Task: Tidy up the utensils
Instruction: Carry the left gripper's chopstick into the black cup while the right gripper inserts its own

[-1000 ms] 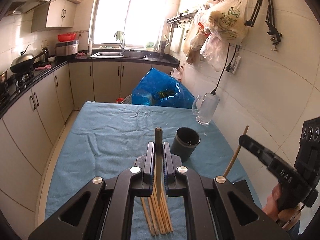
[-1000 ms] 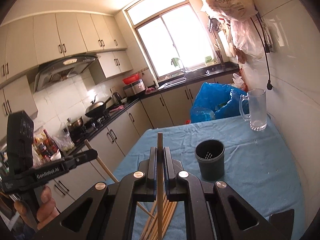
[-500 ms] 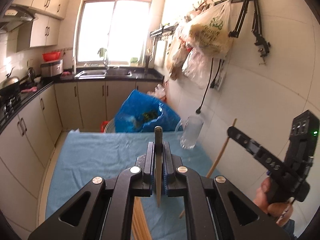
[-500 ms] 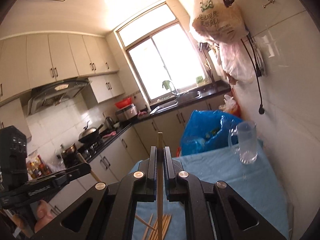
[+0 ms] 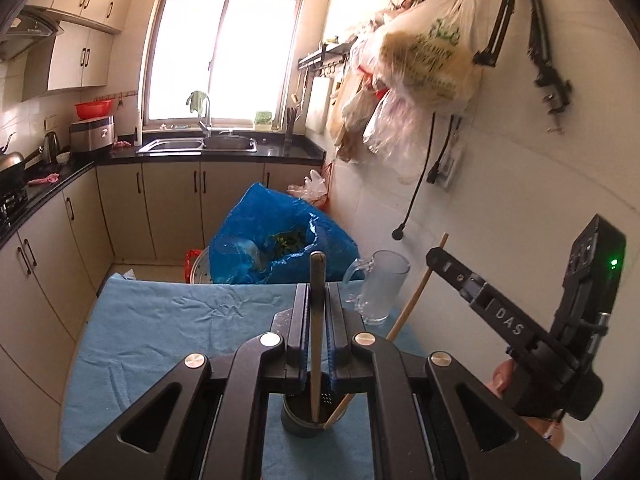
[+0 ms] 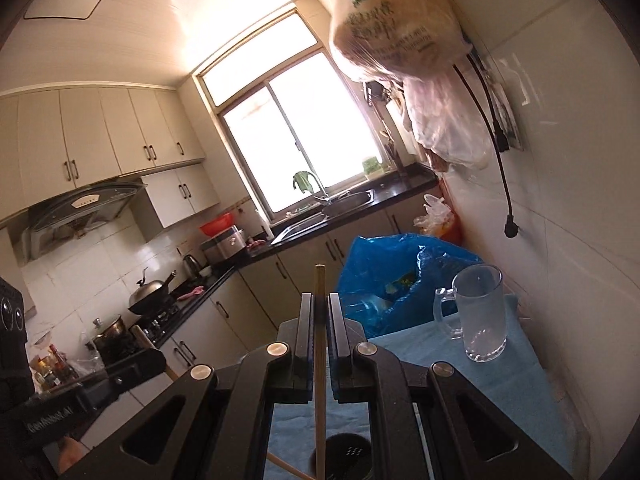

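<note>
The left gripper (image 5: pixel 318 312) hides most of the dark holder (image 5: pixel 304 420), and the chopstick tips inside it cannot be seen. In the right wrist view the holder (image 6: pixel 346 450) is cut off by the bottom edge. The hanging bags (image 5: pixel 420 64) are blurred, their print unreadable.

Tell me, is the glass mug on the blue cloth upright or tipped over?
Upright. The glass mug stands on its base on the blue cloth, its open mouth up and its handle to the side.

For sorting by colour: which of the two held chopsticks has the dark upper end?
The chopstick in the left gripper; the chopstick in the right gripper is pale wood all along.
</note>
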